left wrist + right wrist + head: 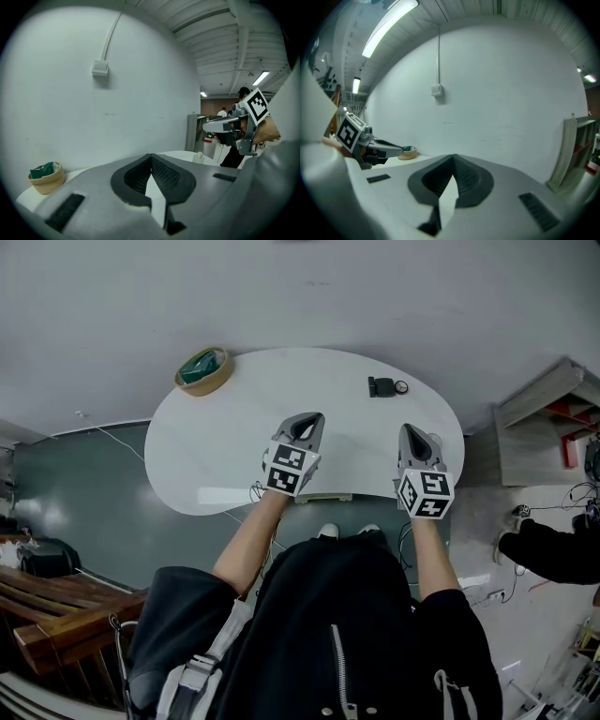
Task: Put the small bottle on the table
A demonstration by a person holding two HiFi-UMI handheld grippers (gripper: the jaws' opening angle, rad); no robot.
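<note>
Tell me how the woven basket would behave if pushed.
The woven basket looks low and wide, so it would probably slide rather than tip. The white table appears glossy and the basket sits at its rim, so an outward push could send it off. Holding only a green item, it is likely light.

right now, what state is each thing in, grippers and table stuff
left gripper: jaws shut, nothing between them
right gripper: jaws shut, nothing between them
small clear bottle: upright on the white oval table, not held
round woven basket: upright at the table's edge, green item inside
</note>
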